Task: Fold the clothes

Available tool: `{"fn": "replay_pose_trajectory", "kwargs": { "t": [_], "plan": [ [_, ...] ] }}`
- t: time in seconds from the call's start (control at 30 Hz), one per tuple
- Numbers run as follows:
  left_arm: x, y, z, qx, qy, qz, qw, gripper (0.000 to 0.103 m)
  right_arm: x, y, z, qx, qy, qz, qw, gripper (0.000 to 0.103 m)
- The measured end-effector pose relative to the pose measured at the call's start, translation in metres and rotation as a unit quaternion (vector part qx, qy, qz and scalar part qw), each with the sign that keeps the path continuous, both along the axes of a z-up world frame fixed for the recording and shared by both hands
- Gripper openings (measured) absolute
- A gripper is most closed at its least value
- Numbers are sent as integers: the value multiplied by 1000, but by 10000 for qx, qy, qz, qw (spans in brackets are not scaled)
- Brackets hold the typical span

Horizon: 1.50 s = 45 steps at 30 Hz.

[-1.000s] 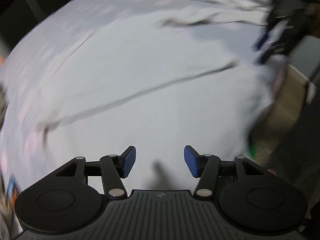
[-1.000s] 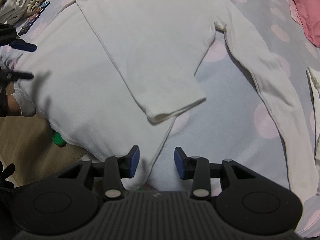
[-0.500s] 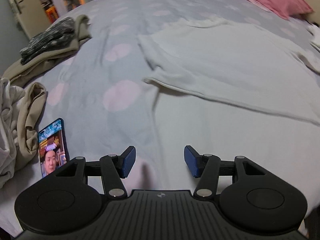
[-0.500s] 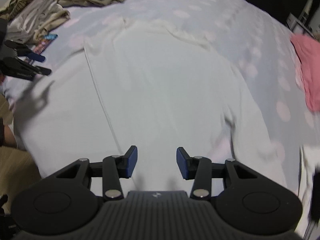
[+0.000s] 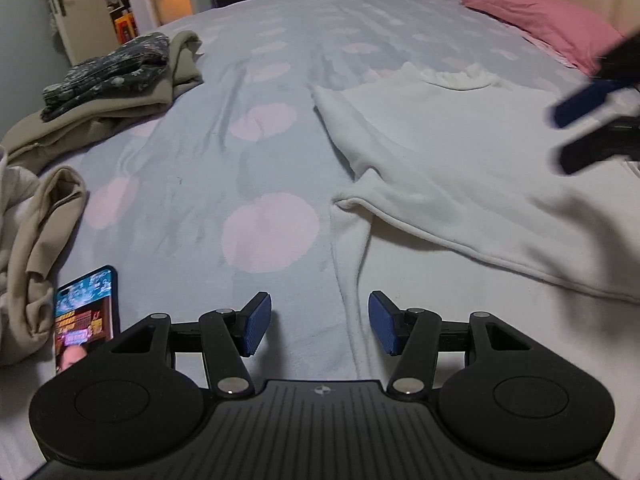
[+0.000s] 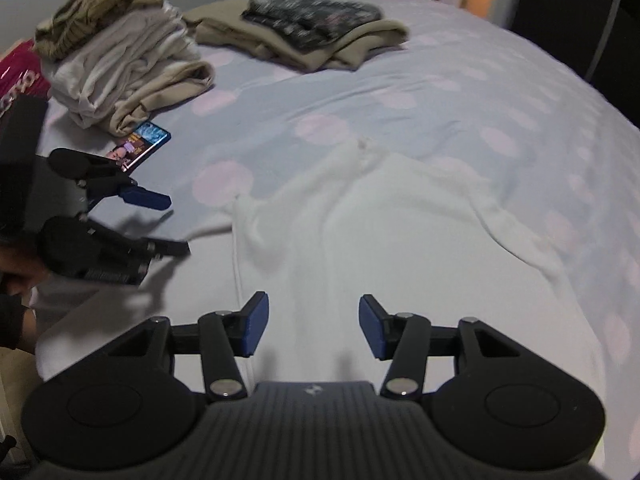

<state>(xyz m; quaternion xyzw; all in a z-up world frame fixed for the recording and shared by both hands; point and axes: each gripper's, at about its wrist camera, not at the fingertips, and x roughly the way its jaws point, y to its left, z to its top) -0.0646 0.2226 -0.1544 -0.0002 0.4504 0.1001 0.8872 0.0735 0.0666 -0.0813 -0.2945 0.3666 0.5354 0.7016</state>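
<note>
Two tools parted, empty, right just widened, white top spread beneath.

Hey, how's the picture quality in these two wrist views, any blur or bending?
Left wrist view: sharp on the bed and white top, but the right gripper at the edge is smeared by motion. Right wrist view: softly blurred all over, worst on the folded piles. Both: fisheye bulges the bed; dim light, soft gripper shadows on the cloth.

A white sweater lies on a pale lavender bedsheet dotted with pink circles. A pink pillow sits upper right; beige clothes carry a dark floral garment upper left.
</note>
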Motion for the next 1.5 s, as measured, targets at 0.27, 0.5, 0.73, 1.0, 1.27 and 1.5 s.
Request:
{"fn": "replay_pose_trajectory", "kwargs": {
  "t": [0.27, 0.5, 0.73, 1.0, 1.27, 1.5],
  "plan": [
    [16, 22, -7, -324, -197, -162, 9992, 56, 13, 63, -38, -261, 191, 42, 9995, 49],
    [24, 38, -11, -715, -384, -205, 9965, 60, 21, 74, -60, -471, 538, -192, 9973, 46],
    [20, 43, -8, -874, -590, -81, 9944, 47, 31, 54, -34, -128, 927, -252, 9953, 5],
    [22, 27, -6, -622, -732, -135, 9953, 46, 48, 29, -20, 333, 1106, -690, 9909, 5],
    [20, 28, -10, -176, -508, 213, 9983, 38, 42, 37, -43, -228, 749, -1064, 9912, 28],
    [6, 35, -8, -217, -522, 656, 9962, 40, 40, 8, -37, -167, 812, -924, 9923, 37]
  ]
}}
